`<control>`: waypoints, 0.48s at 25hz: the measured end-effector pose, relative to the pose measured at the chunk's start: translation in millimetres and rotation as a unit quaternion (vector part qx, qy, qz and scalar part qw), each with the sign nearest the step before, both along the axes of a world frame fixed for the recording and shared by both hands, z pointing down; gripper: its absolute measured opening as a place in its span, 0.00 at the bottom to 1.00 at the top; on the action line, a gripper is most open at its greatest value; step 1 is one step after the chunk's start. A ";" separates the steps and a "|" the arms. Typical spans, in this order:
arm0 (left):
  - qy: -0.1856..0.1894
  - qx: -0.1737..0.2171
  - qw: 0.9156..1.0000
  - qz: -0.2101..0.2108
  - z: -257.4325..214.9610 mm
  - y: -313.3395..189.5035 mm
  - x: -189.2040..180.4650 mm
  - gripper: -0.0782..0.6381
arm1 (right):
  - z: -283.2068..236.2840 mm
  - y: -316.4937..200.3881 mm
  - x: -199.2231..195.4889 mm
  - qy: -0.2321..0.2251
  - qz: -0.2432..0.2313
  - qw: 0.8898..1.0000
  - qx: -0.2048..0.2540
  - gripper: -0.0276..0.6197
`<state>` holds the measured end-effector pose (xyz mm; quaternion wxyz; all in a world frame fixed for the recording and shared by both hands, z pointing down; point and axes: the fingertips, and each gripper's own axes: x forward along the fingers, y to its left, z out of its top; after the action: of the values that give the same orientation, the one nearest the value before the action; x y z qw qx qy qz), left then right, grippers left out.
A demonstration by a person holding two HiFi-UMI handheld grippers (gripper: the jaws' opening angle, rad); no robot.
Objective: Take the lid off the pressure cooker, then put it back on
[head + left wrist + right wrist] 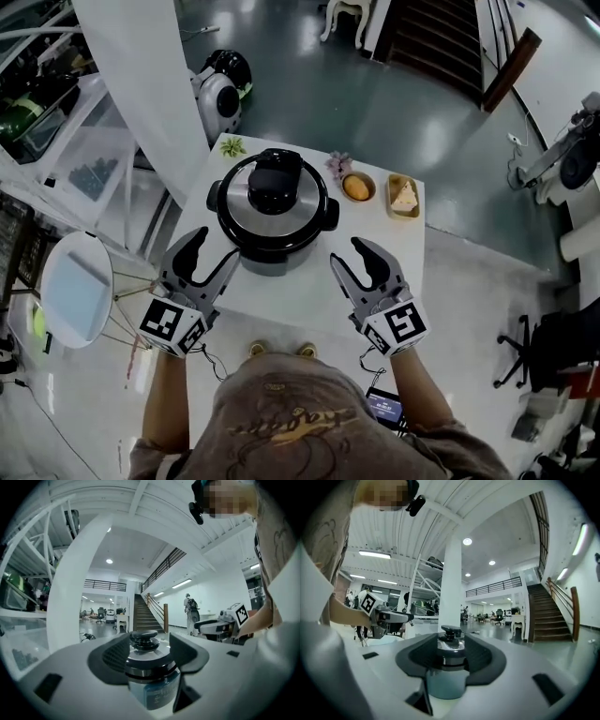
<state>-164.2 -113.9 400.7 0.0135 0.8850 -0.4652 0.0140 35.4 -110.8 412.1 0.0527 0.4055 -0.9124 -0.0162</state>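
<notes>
A pressure cooker (281, 246) with a steel lid (234, 217) and a black lid handle (275, 182) stands on the white table (309, 300), lid in place. My left gripper (208, 258) is level at the cooker's left side, open, with nothing held. My right gripper (349, 255) is open just right of the cooker, a little apart from it. In the left gripper view the cooker (151, 677) shows ahead between the jaws, with the right gripper (224, 622) beyond. In the right gripper view the cooker (447, 670) stands ahead and the left gripper (386, 618) shows at the left.
At the table's far edge sit a small green plant (232, 146), a purple flower (338, 164), a bowl with an orange thing (357, 187) and a tray with a pale wedge (403, 197). A round white side table (77, 289) stands left, a white column (141, 75) behind.
</notes>
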 end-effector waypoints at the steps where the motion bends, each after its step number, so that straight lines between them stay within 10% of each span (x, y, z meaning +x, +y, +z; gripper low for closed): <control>1: 0.010 -0.003 1.000 -0.012 4.2 2.7 -5.1 0.44 | 5.2 3.1 3.2 -0.008 0.007 1.000 -0.006 0.29; 12: 0.018 -0.045 0.996 -0.081 69.5 32.0 -20.4 0.12 | 64.8 23.1 23.2 -0.023 0.068 0.995 -0.064 0.04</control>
<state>-184.6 -81.8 470.1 0.0627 0.8433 -0.5335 0.0176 58.7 -87.7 477.0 0.0588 0.4625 -0.8830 0.0548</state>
